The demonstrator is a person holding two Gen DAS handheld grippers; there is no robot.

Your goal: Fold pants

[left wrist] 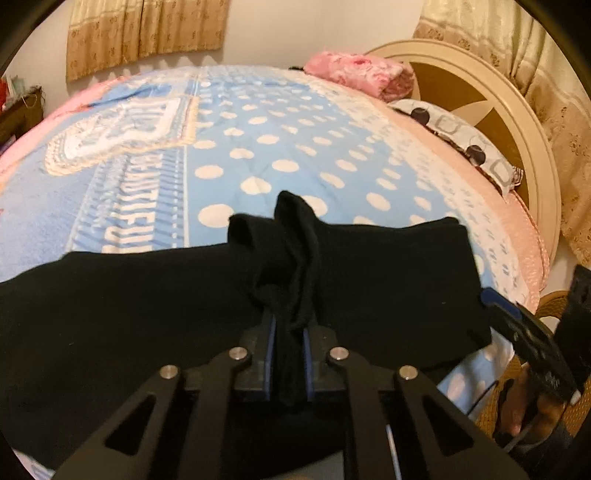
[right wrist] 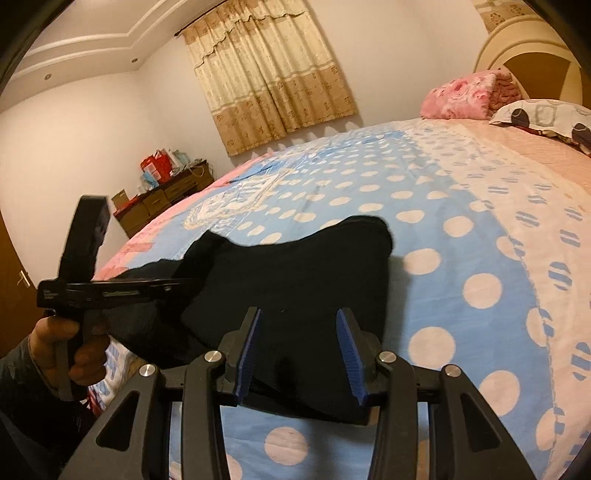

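A bedroom is being shown, with most of both views being taken up by 1 bed (left wrist: 295,140) under a blue spread (right wrist: 424,236) dotted white. Wide bare spread is being left open beyond the far edge of the garment, up to the pink band and the rounded headboard (left wrist: 517,122). 2 curtains (left wrist: 147,29) are being seen hanging on the walls, and 1 low dresser (right wrist: 162,199) is standing past the bed's far corner.

1 pair of black pants (left wrist: 388,280) is being laid across the near part of the spread, close to the bed's near edge. At the head end, 1 folded pink blanket (left wrist: 365,74) and 1 patterned pillow (left wrist: 465,144) are being kept well apart from the pants.

A raised ridge of the pants is being pinched between the pads of the left gripper (left wrist: 290,332). The right gripper (right wrist: 297,350) is being held spread over the pants' near edge, with nothing gripped between its 2 blue pads (right wrist: 351,350).
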